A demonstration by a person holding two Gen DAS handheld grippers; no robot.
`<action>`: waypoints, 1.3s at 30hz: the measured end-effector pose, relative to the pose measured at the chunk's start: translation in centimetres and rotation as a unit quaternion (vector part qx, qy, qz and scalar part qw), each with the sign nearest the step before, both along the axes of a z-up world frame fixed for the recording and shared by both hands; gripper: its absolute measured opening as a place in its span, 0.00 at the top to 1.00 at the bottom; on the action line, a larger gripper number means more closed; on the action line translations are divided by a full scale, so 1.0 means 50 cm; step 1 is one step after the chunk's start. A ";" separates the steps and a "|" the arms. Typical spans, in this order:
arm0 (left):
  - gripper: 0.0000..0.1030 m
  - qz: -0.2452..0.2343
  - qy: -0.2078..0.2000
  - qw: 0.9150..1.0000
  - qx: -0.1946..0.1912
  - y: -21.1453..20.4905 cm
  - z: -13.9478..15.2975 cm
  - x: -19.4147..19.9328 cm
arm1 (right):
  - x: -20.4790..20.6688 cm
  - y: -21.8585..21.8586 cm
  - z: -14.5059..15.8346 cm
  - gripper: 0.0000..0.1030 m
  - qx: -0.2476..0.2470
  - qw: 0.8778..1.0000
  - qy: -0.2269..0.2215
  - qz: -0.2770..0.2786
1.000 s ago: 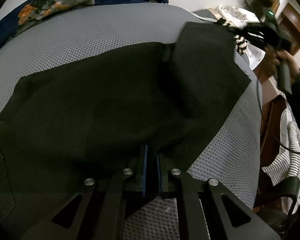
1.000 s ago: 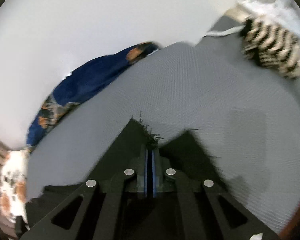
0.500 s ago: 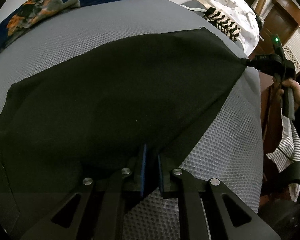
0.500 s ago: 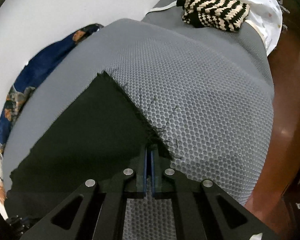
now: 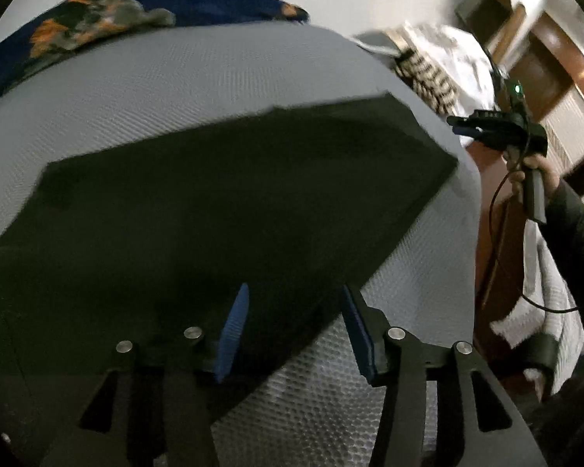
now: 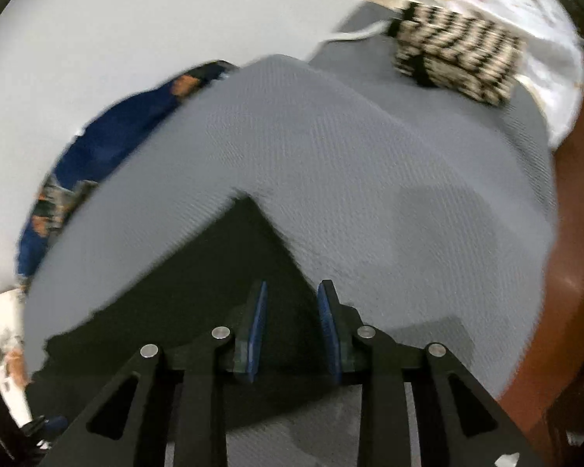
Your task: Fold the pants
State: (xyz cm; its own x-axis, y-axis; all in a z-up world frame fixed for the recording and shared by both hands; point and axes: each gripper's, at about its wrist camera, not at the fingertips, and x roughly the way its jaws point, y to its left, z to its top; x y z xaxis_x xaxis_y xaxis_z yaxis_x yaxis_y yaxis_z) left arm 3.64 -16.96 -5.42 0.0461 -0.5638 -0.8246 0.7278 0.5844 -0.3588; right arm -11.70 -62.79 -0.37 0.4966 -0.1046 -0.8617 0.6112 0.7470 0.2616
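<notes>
While the black pants point(image 5: 222, 202) lie flat on the grey mattress point(image 5: 198, 78), both tools have just been opening. Left tool point(image 5: 292, 330) and right tool point(image 6: 292, 327) stand released over the near hem, with bare mattress beyond the far edge.

No text, label, brand, number or sign can be read in either view.
</notes>
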 end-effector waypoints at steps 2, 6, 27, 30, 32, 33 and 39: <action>0.49 0.029 -0.004 1.000 -0.007 0.020 0.009 0.022 | 0.040 -0.009 0.000 0.75 0.014 1.000 -0.004 0.020; 0.49 0.105 -0.008 0.994 -0.009 0.071 0.013 0.080 | 0.134 -0.032 -0.020 0.75 0.048 0.997 0.003 0.058; 0.49 0.247 0.015 0.969 0.031 0.183 -0.016 0.171 | 0.264 -0.064 -0.113 0.75 0.057 0.990 0.071 0.106; 0.49 0.249 0.016 0.968 0.035 0.180 -0.018 0.177 | 0.261 -0.060 -0.113 0.75 0.056 0.990 0.070 0.112; 0.49 0.250 0.017 0.967 0.037 0.181 -0.021 0.178 | 0.257 -0.055 -0.113 0.80 0.050 0.989 0.072 0.118; 0.49 0.250 0.016 0.967 0.038 0.181 -0.022 0.178 | 0.256 -0.050 -0.112 0.86 0.045 0.989 0.075 0.123; 0.49 0.249 0.011 0.968 0.042 0.182 -0.022 0.180 | 0.231 0.001 -0.067 0.95 -0.028 0.989 0.054 0.134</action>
